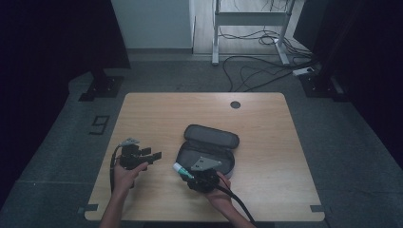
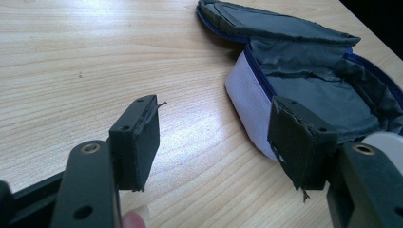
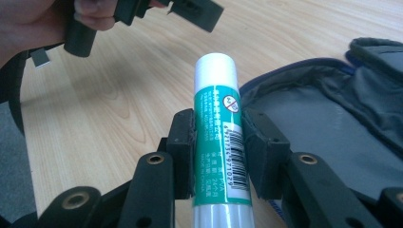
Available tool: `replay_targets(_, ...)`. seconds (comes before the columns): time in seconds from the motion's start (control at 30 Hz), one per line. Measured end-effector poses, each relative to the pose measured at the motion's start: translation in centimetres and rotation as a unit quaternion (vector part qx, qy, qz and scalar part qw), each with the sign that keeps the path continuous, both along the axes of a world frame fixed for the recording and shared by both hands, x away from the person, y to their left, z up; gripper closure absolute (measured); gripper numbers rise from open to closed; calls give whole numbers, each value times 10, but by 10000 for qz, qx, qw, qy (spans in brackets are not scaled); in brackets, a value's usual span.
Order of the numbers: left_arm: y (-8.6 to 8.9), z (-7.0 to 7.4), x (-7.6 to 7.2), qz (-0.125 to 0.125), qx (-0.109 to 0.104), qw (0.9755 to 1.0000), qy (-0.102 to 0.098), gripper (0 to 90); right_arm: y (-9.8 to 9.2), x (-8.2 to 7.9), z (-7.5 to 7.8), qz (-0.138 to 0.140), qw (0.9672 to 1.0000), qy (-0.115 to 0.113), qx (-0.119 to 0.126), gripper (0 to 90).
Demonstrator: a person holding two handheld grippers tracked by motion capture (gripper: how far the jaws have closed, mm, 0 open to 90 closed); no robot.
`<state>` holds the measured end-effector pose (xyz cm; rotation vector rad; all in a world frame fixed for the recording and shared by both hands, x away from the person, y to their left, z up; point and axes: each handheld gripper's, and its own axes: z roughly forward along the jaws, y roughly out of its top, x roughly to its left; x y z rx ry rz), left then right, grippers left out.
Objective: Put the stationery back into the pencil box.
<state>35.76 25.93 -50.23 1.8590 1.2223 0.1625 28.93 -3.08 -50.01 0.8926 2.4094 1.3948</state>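
A green and white glue stick (image 3: 219,128) stands between the pads of my right gripper (image 3: 218,147), which is shut on it; from above the glue stick (image 1: 181,169) pokes out to the left of the right gripper (image 1: 192,178), at the near left edge of the case. An open grey pencil case (image 1: 207,147) with blue trim lies in the middle of the table, its lid folded back. The case (image 2: 323,90) lies just beyond my left gripper (image 2: 221,137), whose jaws stand wide apart with nothing between them. That left gripper (image 1: 154,156) rests left of the case.
The light wooden table (image 1: 266,133) has a round cable hole (image 1: 235,104) at the back. Beyond it, cables and a white desk frame (image 1: 247,23) stand on the grey floor. Dark curtains close both sides.
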Motion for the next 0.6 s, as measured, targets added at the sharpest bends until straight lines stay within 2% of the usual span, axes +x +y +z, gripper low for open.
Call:
replay_targets(0.33,-1,-1,0,-12,10,10000,12,353,-20,8,6,-287,9995,-70,62,649)
replay_targets(0.6,-1,-2,0,0,8,10000,20,354,-40,19,6,-640,9979,-58,87,649)
